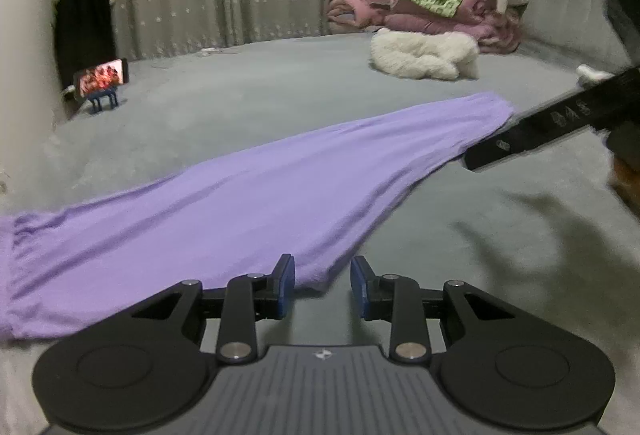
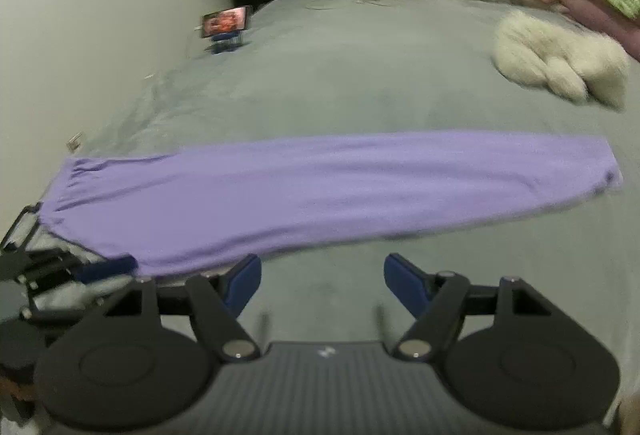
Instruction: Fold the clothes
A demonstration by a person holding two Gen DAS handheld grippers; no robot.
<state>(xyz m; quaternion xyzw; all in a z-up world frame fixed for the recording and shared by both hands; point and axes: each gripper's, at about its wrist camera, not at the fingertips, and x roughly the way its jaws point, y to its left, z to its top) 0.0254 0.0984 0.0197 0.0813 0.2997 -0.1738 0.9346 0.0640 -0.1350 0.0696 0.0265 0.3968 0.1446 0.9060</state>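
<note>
Two grippers, the left gripper [image 1: 322, 287] narrowly parted and the right gripper [image 2: 322, 285] spread wide, both empty, are held at the near edge of purple trousers [image 1: 224, 211] laid lengthwise on the grey bed [image 1: 280, 83], so a fresh grasp is judged necessary before the crosswise fold.

Purple garment [image 2: 256, 195] flat (slightly blurred) on grey bed [image 2: 360, 75]

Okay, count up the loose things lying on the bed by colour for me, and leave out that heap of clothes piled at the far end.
Purple: 1, the long garment laid flat across the bed
White: 1, the fluffy item
Dark: 1, the phone propped on its blue stand
Total: 3
</note>
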